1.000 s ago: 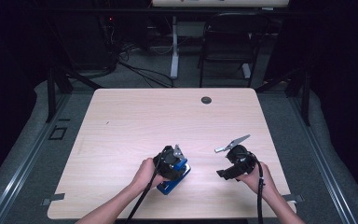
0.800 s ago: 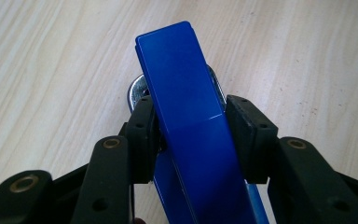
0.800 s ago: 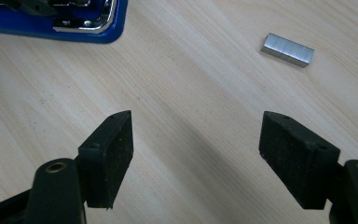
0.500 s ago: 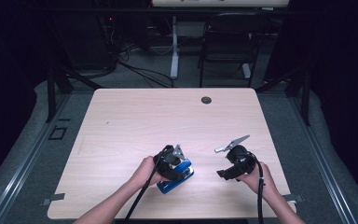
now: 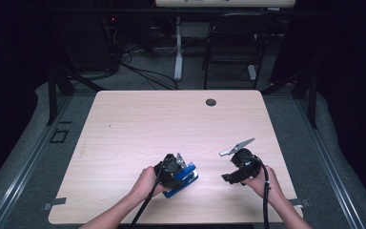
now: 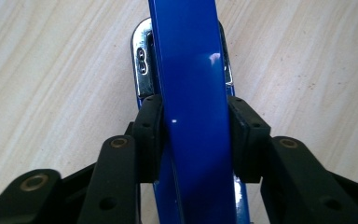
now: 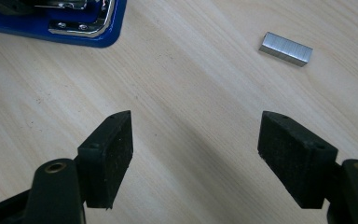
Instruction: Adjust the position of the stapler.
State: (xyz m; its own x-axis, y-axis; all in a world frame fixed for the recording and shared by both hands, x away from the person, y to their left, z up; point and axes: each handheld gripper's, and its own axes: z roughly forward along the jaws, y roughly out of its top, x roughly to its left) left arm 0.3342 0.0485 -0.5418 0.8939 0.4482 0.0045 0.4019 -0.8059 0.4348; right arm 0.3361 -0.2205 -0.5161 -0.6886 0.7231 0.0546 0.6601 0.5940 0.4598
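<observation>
A blue stapler (image 5: 187, 180) lies near the table's front edge. My left gripper (image 5: 175, 170) sits on top of it. In the left gripper view the stapler's blue top arm (image 6: 193, 70) runs up between the jaws, over its chrome staple channel (image 6: 141, 60). My left gripper (image 6: 196, 135) has just been closing, and both pads now press on the arm's sides. To the right, my right gripper (image 5: 231, 175) hovers low over the wood. In its own view my right gripper (image 7: 196, 154) is open on bare table, with a strip of staples (image 7: 285, 48) ahead and the stapler's base (image 7: 74, 32) at the upper left.
The light wood table (image 5: 171, 124) has a round cable grommet (image 5: 211, 102) near its far edge. Beyond the table are a dark chair (image 5: 231, 43), cables on the floor and a white stand leg (image 5: 177, 52). A person's hands (image 5: 145, 183) hold both grippers.
The blue stapler under the left gripper has shifted slightly to the right. The right gripper has stayed where it was.
</observation>
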